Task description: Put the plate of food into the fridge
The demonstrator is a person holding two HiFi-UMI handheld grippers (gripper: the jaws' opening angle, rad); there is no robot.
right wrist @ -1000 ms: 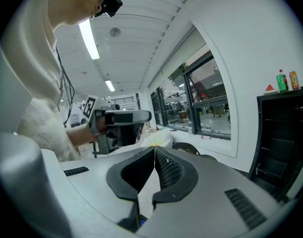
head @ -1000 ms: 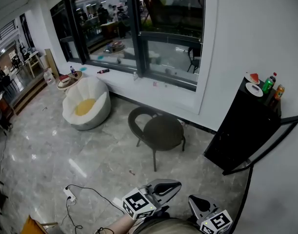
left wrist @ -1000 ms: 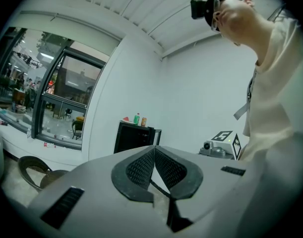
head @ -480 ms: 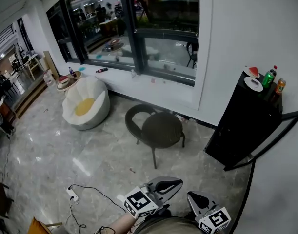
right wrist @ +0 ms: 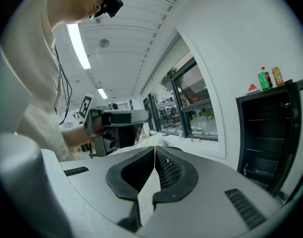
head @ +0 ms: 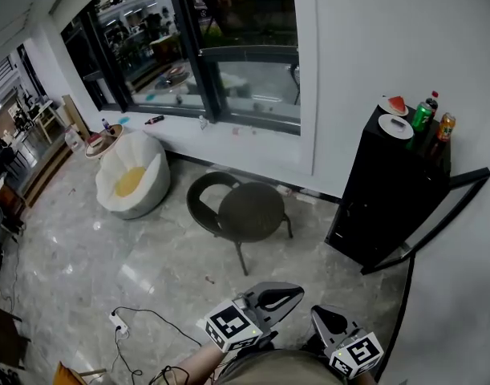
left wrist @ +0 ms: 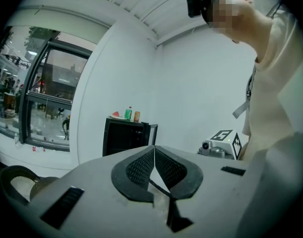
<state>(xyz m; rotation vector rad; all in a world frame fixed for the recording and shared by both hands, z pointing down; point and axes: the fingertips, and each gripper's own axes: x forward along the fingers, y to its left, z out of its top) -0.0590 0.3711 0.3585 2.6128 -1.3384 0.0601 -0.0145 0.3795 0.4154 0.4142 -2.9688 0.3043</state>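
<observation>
Approach step, we judged; nothing picked up yet. Left gripper (head: 278, 298) pinched tight, empty; right gripper (head: 323, 321) same, pads together, nothing btwn. Plate of food (head: 393, 106) sat at far window-side corner of fridge (head: 373, 207) top, second plate (head: 396, 127) just beside, bottles (head: 422, 116) by wall-side edge. Fridge door (head: 437, 215) open. Next: we'd close in, spread one tong, take plate by rim, keep it level.

Bare floor (head: 321, 283) reaches the fridge (head: 381, 195); round table (head: 251, 212) stands left.
</observation>
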